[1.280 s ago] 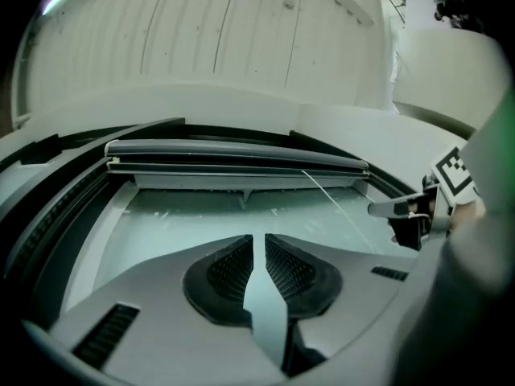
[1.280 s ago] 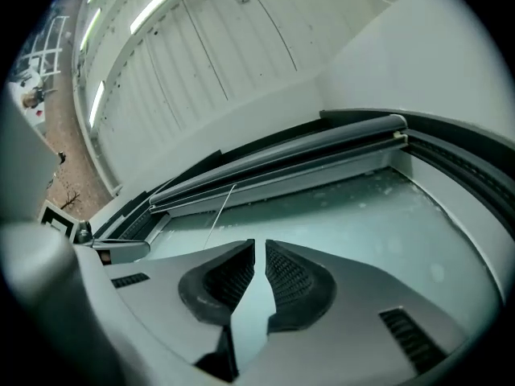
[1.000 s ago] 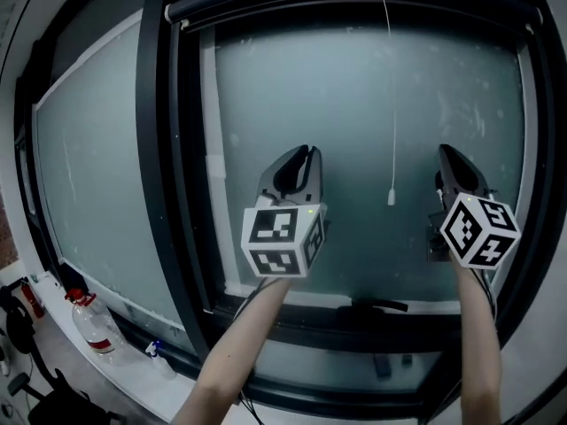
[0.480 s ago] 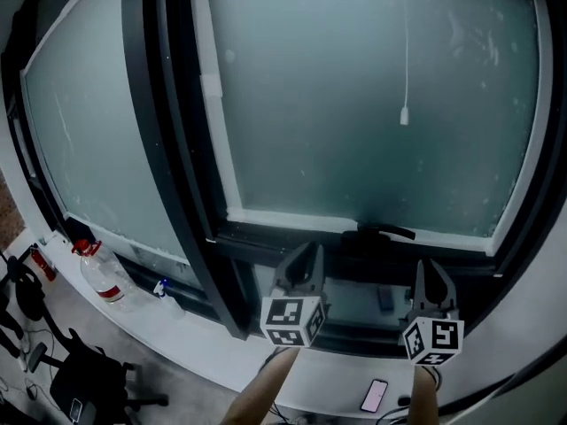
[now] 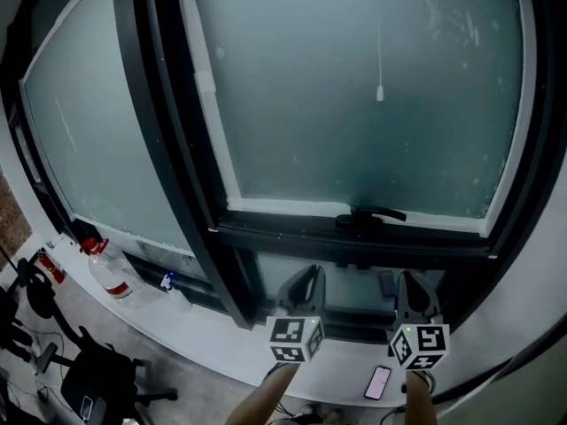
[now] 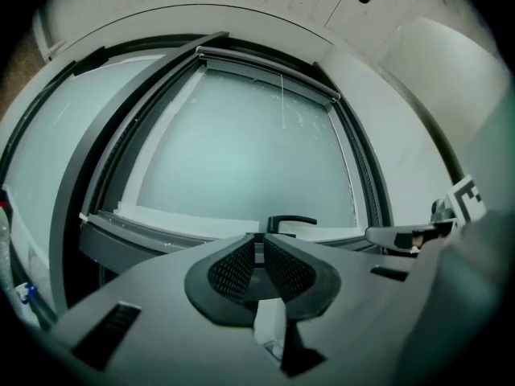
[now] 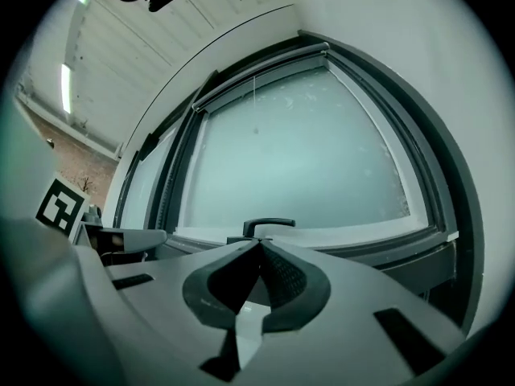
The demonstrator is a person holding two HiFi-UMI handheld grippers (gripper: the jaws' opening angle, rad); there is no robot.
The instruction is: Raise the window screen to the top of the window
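Note:
The window [image 5: 354,87] has frosted glass and a black frame. Its screen is rolled up in the housing [image 6: 265,59] along the top, also seen in the right gripper view as the housing [image 7: 257,67]. A thin white pull cord [image 5: 379,60] hangs down the pane and ends in a small knob. A black window handle [image 5: 372,212] sits on the lower frame. My left gripper [image 5: 302,282] and right gripper [image 5: 413,283] are held low, below the window's bottom frame, side by side. Both are shut with nothing between the jaws, and neither touches the cord.
A plastic bottle with a red cap [image 5: 108,273] and a small spray bottle [image 5: 168,283] stand on the sill [image 5: 204,330] at the left. A phone [image 5: 378,382] lies on the ledge between my arms. An office chair [image 5: 89,383] stands at the bottom left.
Both grippers have dropped from in front of the pane near the cord's knob to below the window frame. The view has tilted down, so the top housing has left the head view.

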